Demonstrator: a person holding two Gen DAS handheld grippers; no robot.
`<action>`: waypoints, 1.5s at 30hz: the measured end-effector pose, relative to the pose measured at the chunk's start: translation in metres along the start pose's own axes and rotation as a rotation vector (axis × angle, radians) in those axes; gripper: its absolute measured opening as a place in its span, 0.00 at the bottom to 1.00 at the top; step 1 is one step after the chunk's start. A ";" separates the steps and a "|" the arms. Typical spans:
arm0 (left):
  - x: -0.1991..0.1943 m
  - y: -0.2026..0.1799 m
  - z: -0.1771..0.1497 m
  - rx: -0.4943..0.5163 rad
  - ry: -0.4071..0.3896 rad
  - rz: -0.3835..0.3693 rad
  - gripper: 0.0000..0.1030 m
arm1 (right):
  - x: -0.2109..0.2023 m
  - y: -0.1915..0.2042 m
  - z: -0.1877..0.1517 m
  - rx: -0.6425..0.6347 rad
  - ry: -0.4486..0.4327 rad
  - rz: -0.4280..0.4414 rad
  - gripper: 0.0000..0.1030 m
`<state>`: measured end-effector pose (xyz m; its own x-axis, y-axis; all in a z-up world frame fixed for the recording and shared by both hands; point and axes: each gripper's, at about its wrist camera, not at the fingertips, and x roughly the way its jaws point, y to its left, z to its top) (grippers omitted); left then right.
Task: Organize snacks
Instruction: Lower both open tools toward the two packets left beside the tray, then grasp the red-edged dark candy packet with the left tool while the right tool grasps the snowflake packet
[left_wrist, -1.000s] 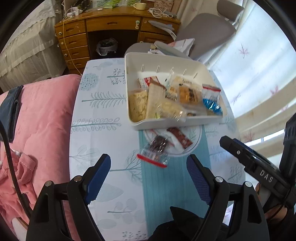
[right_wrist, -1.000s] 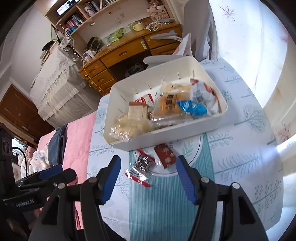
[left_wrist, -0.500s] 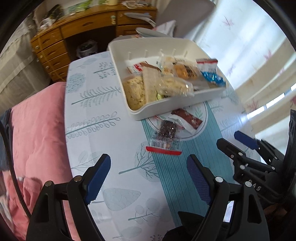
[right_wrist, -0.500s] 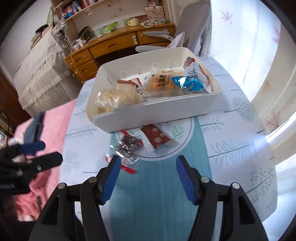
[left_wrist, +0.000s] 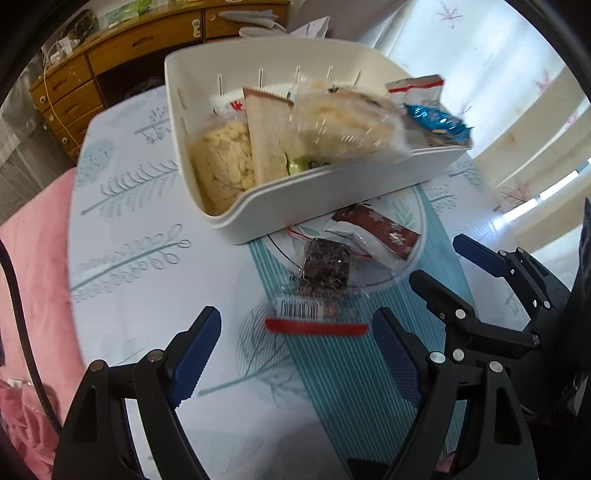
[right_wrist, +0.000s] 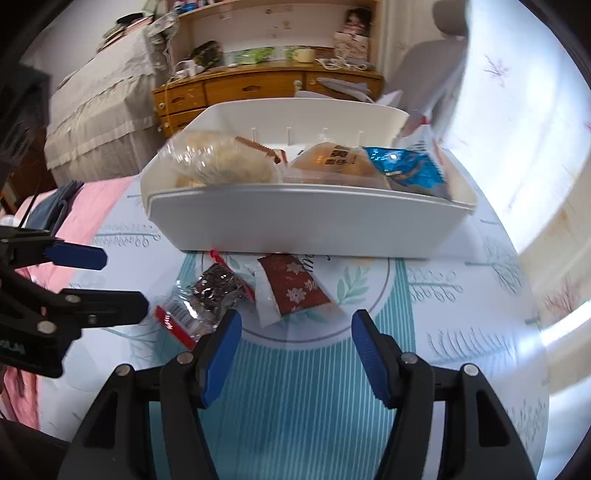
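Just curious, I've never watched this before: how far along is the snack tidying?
Mostly done: the white bin already holds several packets. Nothing is in hand; both the left gripper and right gripper are open. Left: the clear-wrapped brownie and red-brown packet on the table.

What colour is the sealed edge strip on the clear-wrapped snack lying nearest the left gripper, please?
Red strip, clearest in the left wrist view.

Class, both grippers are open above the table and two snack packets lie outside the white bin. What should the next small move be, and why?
Probably lower the left gripper onto the clear packet with the red strip and close. Its open jaws already frame that packet, which lies loose on the table just short of the white bin, beside the red-brown packet.
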<state>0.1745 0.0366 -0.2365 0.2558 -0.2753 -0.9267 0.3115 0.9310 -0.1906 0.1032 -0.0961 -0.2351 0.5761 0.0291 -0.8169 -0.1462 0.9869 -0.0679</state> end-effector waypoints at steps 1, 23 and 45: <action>0.005 0.001 0.001 -0.005 0.000 -0.001 0.81 | 0.007 -0.001 0.000 -0.017 0.001 0.007 0.61; 0.057 -0.002 0.015 -0.095 -0.043 -0.052 0.69 | 0.059 0.004 0.004 -0.180 0.029 0.048 0.54; 0.035 0.017 -0.009 -0.215 0.098 -0.085 0.15 | 0.055 0.021 0.009 -0.099 0.232 0.157 0.44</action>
<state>0.1800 0.0448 -0.2750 0.1432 -0.3402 -0.9294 0.1231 0.9379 -0.3244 0.1387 -0.0724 -0.2765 0.3429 0.1321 -0.9301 -0.3030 0.9527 0.0236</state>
